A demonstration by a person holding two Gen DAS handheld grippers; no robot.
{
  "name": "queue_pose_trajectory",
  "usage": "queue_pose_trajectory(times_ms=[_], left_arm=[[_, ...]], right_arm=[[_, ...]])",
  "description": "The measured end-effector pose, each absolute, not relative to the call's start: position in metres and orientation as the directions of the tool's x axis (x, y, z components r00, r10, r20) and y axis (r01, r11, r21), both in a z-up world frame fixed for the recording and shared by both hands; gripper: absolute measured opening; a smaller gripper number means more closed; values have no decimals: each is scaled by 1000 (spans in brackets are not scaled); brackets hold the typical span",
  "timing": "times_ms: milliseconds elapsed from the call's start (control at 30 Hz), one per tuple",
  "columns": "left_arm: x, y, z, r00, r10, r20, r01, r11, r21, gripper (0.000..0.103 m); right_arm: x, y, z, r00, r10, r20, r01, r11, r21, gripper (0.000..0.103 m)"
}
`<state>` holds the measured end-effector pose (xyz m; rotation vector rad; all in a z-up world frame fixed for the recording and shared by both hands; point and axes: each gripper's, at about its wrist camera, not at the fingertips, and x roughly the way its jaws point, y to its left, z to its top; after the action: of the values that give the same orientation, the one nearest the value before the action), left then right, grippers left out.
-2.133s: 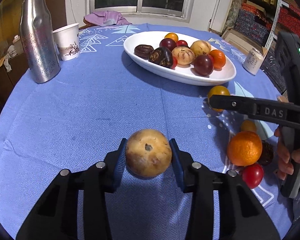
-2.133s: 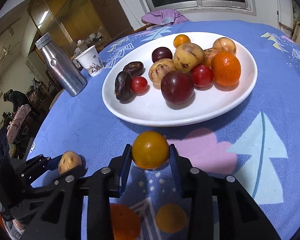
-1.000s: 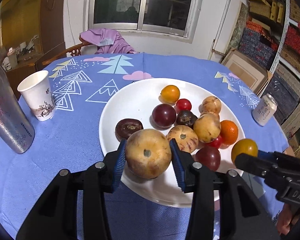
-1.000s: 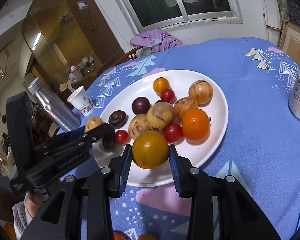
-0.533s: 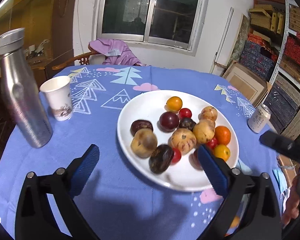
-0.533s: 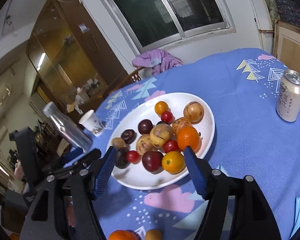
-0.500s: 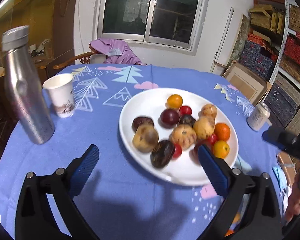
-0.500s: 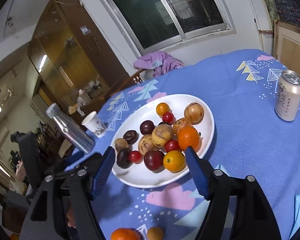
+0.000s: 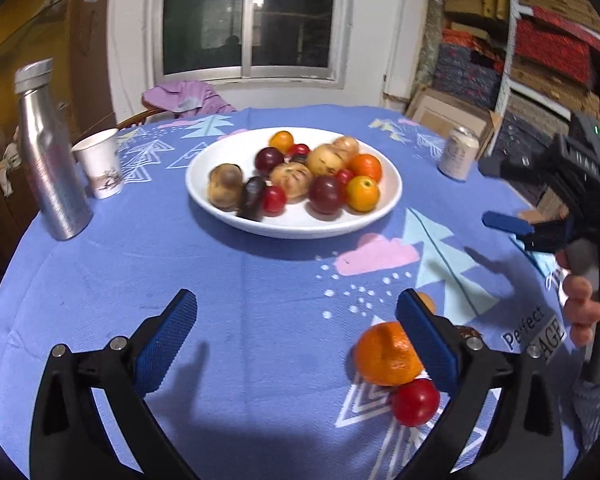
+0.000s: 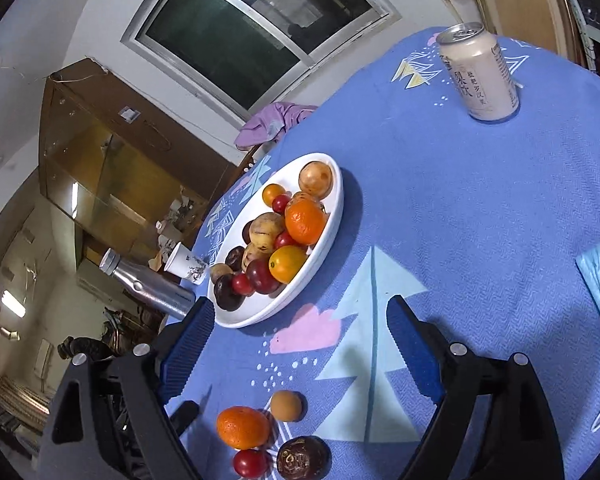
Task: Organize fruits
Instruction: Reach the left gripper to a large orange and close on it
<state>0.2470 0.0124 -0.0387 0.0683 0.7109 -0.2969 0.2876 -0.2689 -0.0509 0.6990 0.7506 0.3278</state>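
Right now both grippers are wide open and empty. My left gripper (image 9: 296,334) hovers above the blue tablecloth (image 9: 260,280), touching nothing I can see; its right pad overlaps the orange (image 9: 386,354) in view, but I can't tell if that's contact. My right gripper (image 10: 296,344) hangs over the cloth between the white plate (image 10: 332,232) and the loose fruit, nothing between its pads.

Loose fruit is near the table's front edge: the orange, a red tomato-like fruit (image 9: 415,402) touching it from below, a small tan fruit (image 10: 286,406) just beside, and a dark wrinkled fruit (image 10: 302,458) close by. Everything else is piled on the plate, mid-table.

Handling guess: the orange looks firm, light, slightly rough, so easy to grip; take it across its widest middle, pads on opposite sides. Red one looks smooth, glossy and soft-skinned, so it's likely slippery and bruisable; squeeze gently at the equator. Dark one looks shrivelled, maybe leathery, should hold fine. All are round and may roll if nudged, and the cluster is tight, so I'd come straight down on the outermost piece first.

Off to the sides: steel bottle (image 9: 50,152), paper cup (image 9: 100,164), drink can (image 10: 480,72).
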Motion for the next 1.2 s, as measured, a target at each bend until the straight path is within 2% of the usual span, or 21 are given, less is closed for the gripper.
queue_pose_trajectory(times_ms=[100,167,267,433,500,600,667,867,1100,1200], left_arm=[[248,-7,-47,702,-230,-674,332,943,23,99],[245,-12,-46,718,-221,-660,341,938,57,99],[247,-11,-46,721,-212,-659,331,942,60,99],[263,19,-47,729,-110,-676,198,979,54,99],[276,44,-55,689,-70,-722,110,994,9,99],[276,75,-51,670,-203,-714,88,977,-195,99],[267,77,-44,685,-239,-688,116,968,-220,99],[263,48,-60,653,-166,-739,171,983,-70,99],[275,11,-70,669,-77,-739,236,965,113,99],[284,5,-69,674,-68,-736,236,963,127,99]], right_arm=[[288,-263,-47,691,513,-509,-52,738,673,89],[287,-260,-44,694,508,-510,-65,749,659,89],[286,-260,-43,693,508,-511,-71,754,654,89],[287,-263,-45,692,509,-512,-64,749,659,89],[287,-264,-46,692,509,-512,-61,748,661,89],[287,-264,-45,692,513,-508,-66,745,663,89],[286,-264,-44,693,511,-508,-70,749,659,89],[286,-264,-44,695,510,-507,-73,751,656,89],[286,-261,-46,693,505,-514,-74,760,646,89],[286,-260,-46,692,503,-518,-76,765,640,89]])
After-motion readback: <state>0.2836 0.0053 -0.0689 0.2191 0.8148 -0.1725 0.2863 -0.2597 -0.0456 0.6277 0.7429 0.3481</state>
